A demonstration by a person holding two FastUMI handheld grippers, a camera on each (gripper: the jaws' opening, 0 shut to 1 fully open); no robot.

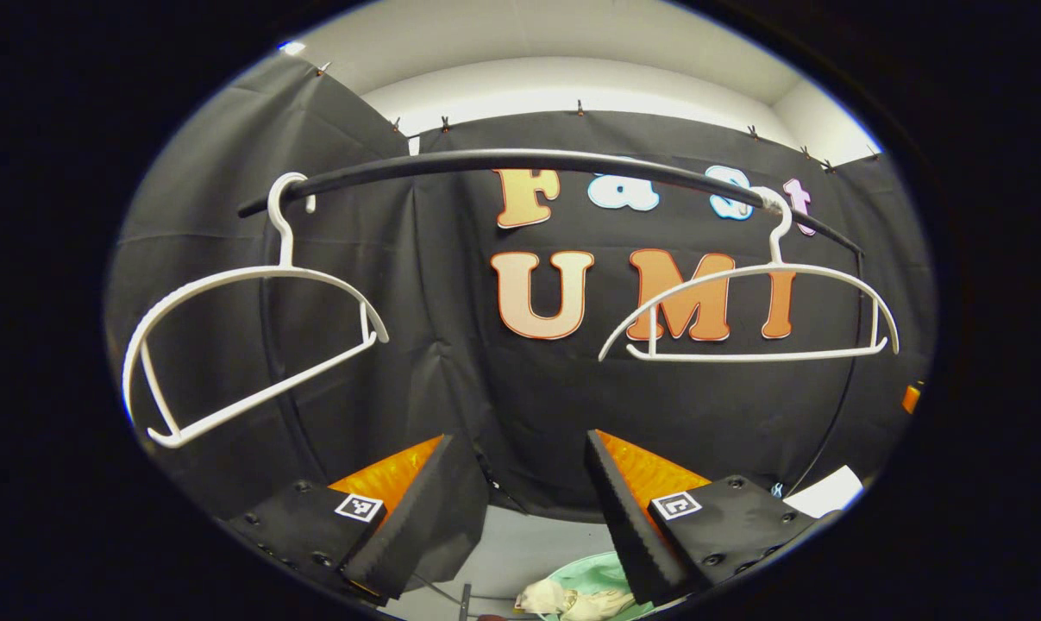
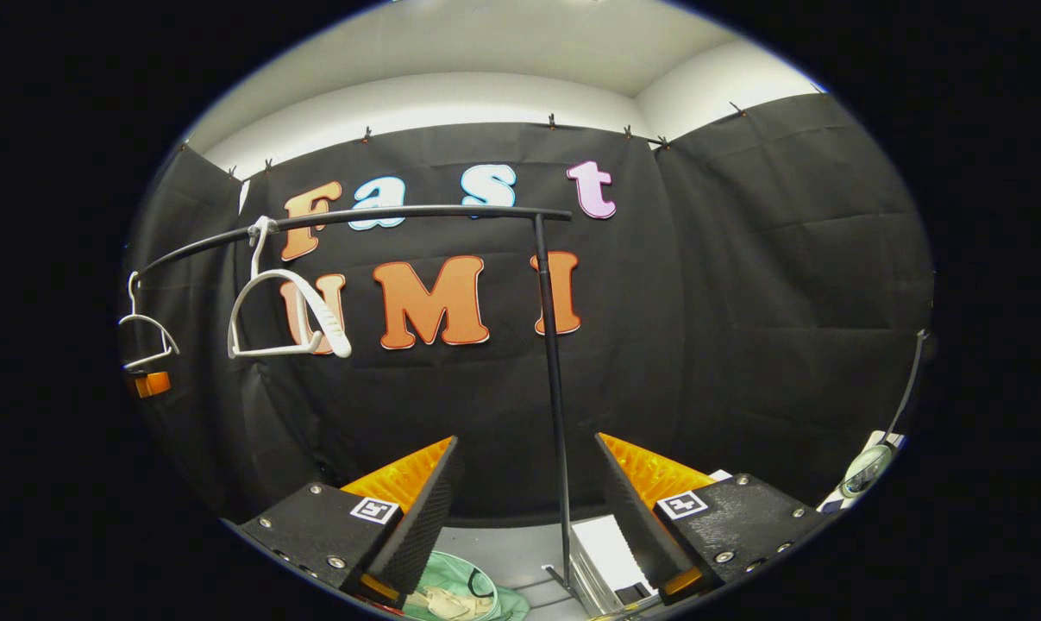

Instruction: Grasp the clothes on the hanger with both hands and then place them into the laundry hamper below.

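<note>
**Operator A:** White plastic hangers: position on the rail?

**Operator B:** Left gripper view: two bare white plastic hangers hang by their hooks from the black metal rail (image 1: 520, 161). The left hanger (image 1: 244, 345) is tilted, its bar sloping down to the left. The right hanger (image 1: 749, 315) hangs level. Right gripper view: the same rail (image 2: 356, 220) sits on a black upright post (image 2: 554, 379).

**Operator A:** Gripper state and pose?

**Operator B:** Left gripper (image 1: 520, 517): fingers spread wide apart, nothing between them, pointed level at the black cloth wall, below the rail. Right gripper (image 2: 524, 517): fingers likewise spread with nothing held, aimed at the wall; the post stands beyond the gap between the fingers.

**Operator A:** Location of the clothes?

**Operator B:** Pale green and cream fabric (image 1: 585, 591) lies bunched low down, seen between the left gripper's fingers at the bottom edge. In the right gripper view the same fabric (image 2: 451, 591) lies beside the left finger, with a dark loop on it. I cannot tell whether a hamper holds it.
</note>
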